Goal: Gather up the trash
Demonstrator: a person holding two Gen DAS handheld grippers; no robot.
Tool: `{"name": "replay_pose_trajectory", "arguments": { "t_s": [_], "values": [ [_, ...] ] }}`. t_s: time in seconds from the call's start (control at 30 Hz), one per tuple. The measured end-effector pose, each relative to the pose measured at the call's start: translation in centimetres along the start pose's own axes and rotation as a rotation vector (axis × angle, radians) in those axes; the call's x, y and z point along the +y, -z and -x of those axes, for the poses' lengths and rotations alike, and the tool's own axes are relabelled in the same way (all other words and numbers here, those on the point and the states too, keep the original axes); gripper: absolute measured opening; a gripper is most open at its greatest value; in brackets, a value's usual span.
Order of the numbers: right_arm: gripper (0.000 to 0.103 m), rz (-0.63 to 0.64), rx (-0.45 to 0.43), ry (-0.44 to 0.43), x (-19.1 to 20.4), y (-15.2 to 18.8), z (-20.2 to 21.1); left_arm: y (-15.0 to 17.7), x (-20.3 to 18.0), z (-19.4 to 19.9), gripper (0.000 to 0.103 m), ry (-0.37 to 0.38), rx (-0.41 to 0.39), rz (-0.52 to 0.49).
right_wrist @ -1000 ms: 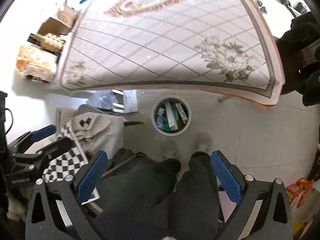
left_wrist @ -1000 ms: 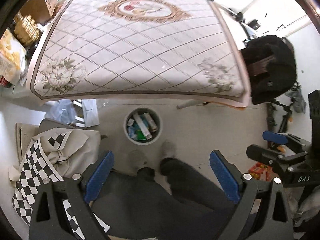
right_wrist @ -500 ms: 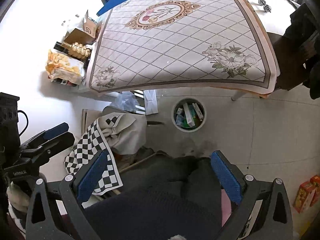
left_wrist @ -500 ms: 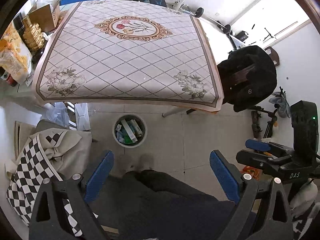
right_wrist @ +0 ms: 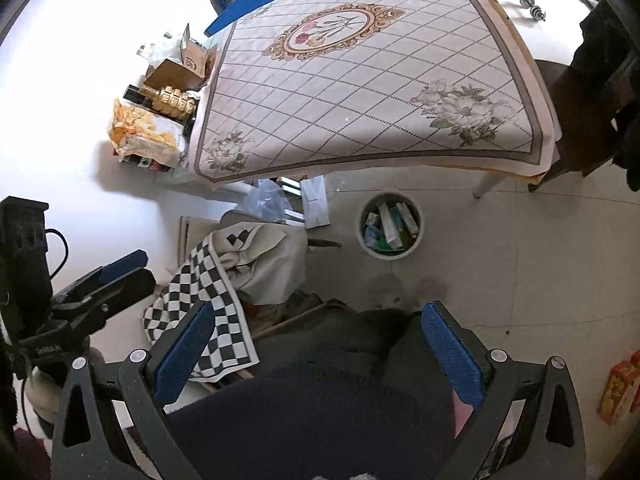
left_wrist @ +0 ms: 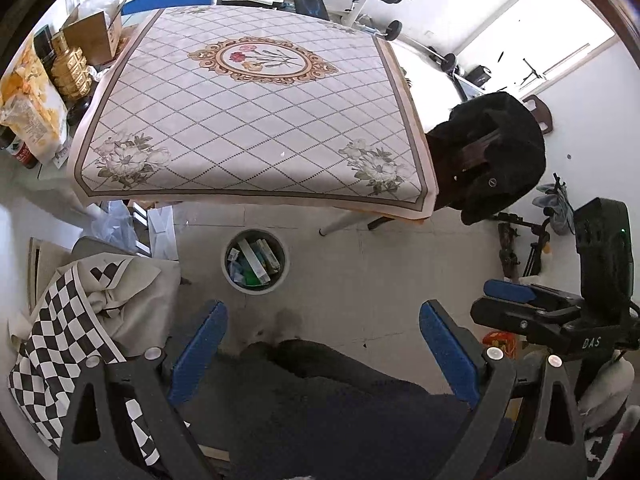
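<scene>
Bare tablecloth; open-topped bin

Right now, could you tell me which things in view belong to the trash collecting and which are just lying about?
Belongs to the job:
- bin on the floor by the table, with boxes in it
- left gripper, open, holding nothing
- right gripper, open, holding nothing

Just lying about:
- checkered cloth
- black coat on a chair
- gold bottle
- cardboard box

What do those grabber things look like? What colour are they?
Each has black plastic arms with triangle-shaped holes, silver round screws and flat blue pads on the fingers. The left gripper and right gripper look alike; the right carries white "DAS" lettering.
</scene>
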State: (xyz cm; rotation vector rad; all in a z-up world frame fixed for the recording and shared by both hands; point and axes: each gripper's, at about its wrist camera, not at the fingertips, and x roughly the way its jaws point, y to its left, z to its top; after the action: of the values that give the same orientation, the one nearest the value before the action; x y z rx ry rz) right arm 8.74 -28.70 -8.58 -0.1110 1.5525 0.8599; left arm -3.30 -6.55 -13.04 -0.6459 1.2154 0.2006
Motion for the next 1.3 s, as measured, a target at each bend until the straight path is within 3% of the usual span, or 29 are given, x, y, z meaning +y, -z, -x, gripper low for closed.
{"name": "replay_pose_trajectory", "arguments": {
  "t_s": [0.13, 1.3],
  "values": [
    [0.103, -0.003, -0.008, -0.008, 0.1, 0.4, 0.2, 0.3, -0.4, 0.2, 0.103, 0.002, -0.006, -0.007],
    [0.103, -0.028, -0.026, -0.043, 0.1, 1.9, 1.5, 0.8, -2.3, 0.4, 0.103, 0.074, -0.014, -0.020]
  ]
}}
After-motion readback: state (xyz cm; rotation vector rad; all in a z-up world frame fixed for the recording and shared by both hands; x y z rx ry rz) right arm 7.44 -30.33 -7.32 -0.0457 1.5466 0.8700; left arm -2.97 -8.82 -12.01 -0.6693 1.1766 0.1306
